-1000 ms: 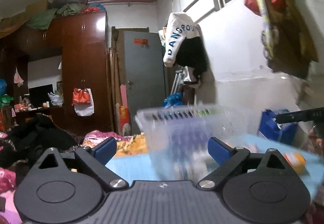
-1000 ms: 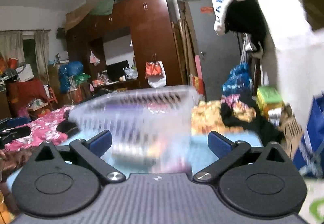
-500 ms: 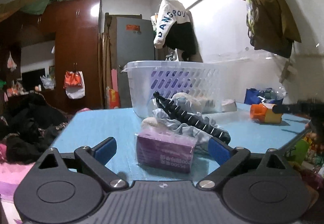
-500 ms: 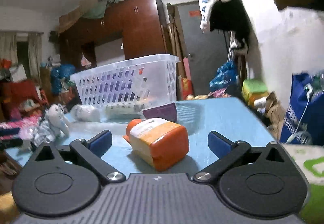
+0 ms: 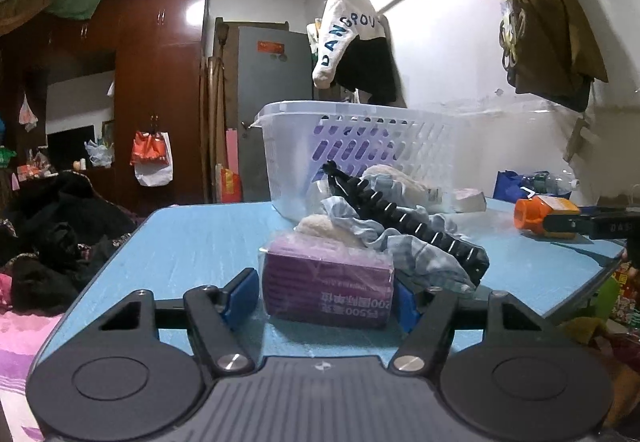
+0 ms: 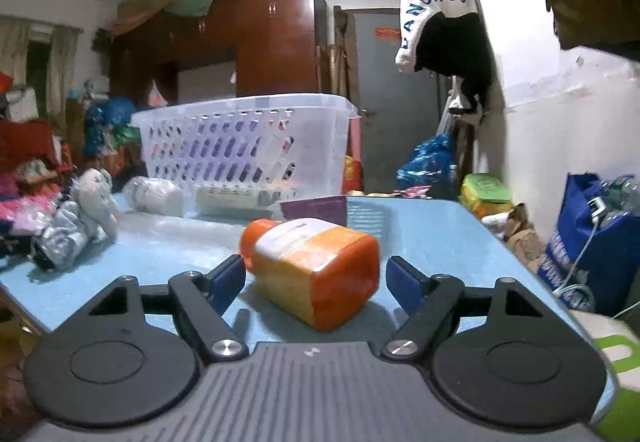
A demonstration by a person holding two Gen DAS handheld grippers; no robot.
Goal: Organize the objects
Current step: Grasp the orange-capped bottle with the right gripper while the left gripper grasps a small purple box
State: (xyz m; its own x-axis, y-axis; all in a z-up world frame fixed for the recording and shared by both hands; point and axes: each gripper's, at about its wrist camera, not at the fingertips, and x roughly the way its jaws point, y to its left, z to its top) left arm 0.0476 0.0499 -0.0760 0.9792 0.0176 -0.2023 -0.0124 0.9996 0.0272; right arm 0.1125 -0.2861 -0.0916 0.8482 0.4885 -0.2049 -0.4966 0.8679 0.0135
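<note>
Change since half a second ago: I am seeing both sets of jaws narrowing around their targets, and the left gripper (image 5: 322, 296) sitting closer to the purple tissue pack (image 5: 328, 288).
Left tool: its blue pads are bracketing the pack; the right pad is looking pressed to the wrapper, the left just beside it, so I cannot tell whether it is clamping.
Right tool: the right gripper (image 6: 316, 278) is standing apart around the orange bottle (image 6: 316, 270), with gaps on both sides.
Bottle: lying on its side on the blue table (image 6: 432, 230).
Clutter: a black ribbed flexible tripod (image 5: 404, 222) is lying over crumpled cloth (image 5: 404, 242) behind the pack.
Basket: the white basket (image 5: 360, 146) is standing at the table's far end.
</note>
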